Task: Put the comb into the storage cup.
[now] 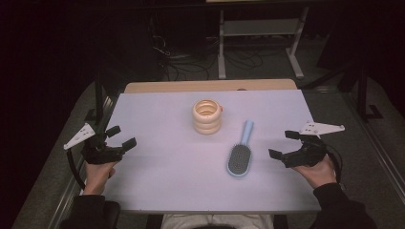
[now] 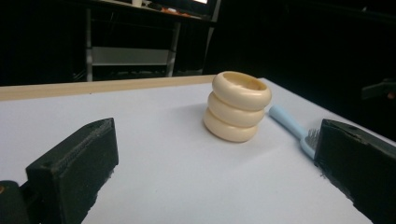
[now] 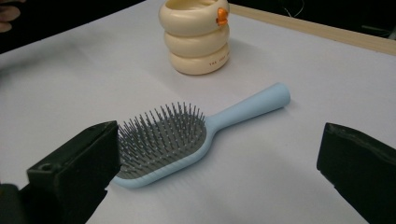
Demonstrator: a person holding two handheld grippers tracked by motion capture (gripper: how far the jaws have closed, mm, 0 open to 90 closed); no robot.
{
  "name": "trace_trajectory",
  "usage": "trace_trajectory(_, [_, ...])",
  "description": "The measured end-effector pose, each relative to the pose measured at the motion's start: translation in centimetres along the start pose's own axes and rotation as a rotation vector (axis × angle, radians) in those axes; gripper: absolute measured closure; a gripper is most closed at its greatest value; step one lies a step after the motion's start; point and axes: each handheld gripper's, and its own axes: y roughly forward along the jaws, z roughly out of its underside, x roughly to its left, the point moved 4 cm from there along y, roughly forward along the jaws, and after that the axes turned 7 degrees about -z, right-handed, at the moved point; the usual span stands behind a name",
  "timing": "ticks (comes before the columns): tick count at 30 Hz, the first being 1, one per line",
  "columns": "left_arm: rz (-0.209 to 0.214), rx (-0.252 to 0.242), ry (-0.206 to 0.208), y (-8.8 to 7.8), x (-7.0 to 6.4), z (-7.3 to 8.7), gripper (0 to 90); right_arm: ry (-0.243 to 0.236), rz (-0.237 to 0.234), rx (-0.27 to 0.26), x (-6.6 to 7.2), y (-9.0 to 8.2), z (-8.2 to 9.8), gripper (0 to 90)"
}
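White table (image 1: 157, 181); cup's (image 3: 196, 37) orange knob (image 3: 222, 17) right-gripper-side.

Small print on the cup (image 3: 194, 36) seems unreadable.

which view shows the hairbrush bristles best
The right gripper view: the hairbrush lies close, bristles up, whole from head to handle. The high view shows it small from above; the left gripper view shows the handle, with the head behind a jaw.

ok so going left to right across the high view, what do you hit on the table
left hand-held gripper → cream ringed cup → blue hairbrush → right hand-held gripper, both with jaws open and holding nothing
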Motion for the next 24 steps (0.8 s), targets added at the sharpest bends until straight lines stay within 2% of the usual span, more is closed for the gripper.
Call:
trace_trajectory(4, [-0.02, 0.037, 0.075, 0.2, -0.4, 0.3, 0.0, 0.009, -0.011, -0.019, 0.0, -0.3, -0.1, 0.0])
trace_trajectory(6, [-0.032, 0.075, 0.123, 0.3, -0.5, 0.6, 0.0, 0.01, -0.011, -0.022, 0.0, -0.4, -0.1, 0.0])
trace_trajectory(8, [-0.035, 0.102, 0.153, 0.5, -0.7, 0.9, 0.0, 0.015, -0.014, -0.027, 0.0, -0.5, -0.1, 0.0])
trace_trajectory(13, [0.003, 0.123, 0.146, 0.7, -1.1, 1.1, 0.0, 0.014, -0.012, -0.031, 0.0, -0.6, -0.1, 0.0])
trace_trajectory(17, [0.013, 0.113, 0.116, 0.5, -1.1, 1.1, 0.0, 0.021, -0.013, -0.035, -0.1, -0.7, -0.1, 0.0])
trace_trajectory(24, [0.017, 0.104, 0.101, 0.0, -1.5, 1.3, 0.0, 0.026, -0.014, -0.019, -0.2, -0.5, -0.2, 0.0])
